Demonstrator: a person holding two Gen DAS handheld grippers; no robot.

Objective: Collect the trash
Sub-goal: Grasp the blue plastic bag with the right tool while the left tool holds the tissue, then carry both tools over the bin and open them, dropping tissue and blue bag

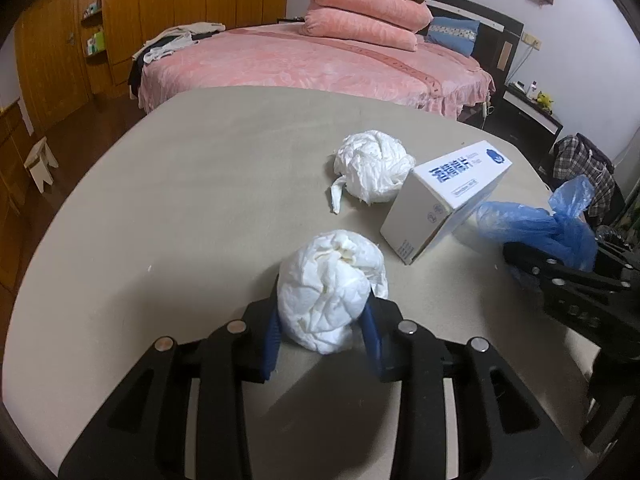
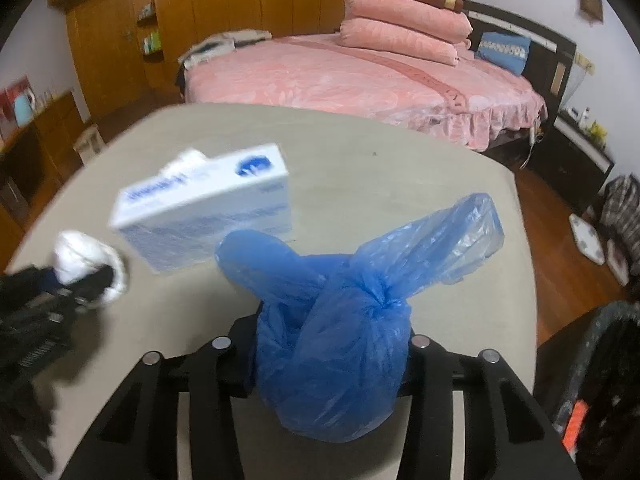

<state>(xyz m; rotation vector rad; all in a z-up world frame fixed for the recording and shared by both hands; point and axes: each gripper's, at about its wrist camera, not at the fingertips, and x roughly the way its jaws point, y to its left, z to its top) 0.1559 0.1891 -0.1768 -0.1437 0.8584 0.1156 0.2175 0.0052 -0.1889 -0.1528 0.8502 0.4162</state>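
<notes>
1. Tissue wad (image 1: 330,292), crumpled and white, sat pinched between the blue pads of the left claw (image 1: 325,334), low over the grey surface (image 1: 180,200).
2. Right claw (image 2: 332,356) was clamped on a knotted blue plastic bag (image 2: 332,344).
3. Beyond them a white box (image 1: 444,200) with blue print lay on the surface, a second tissue wad (image 1: 372,168) just beside it.
4. Farther back stood a pink bed (image 1: 300,64) with stacked pillows (image 1: 364,20).
</notes>
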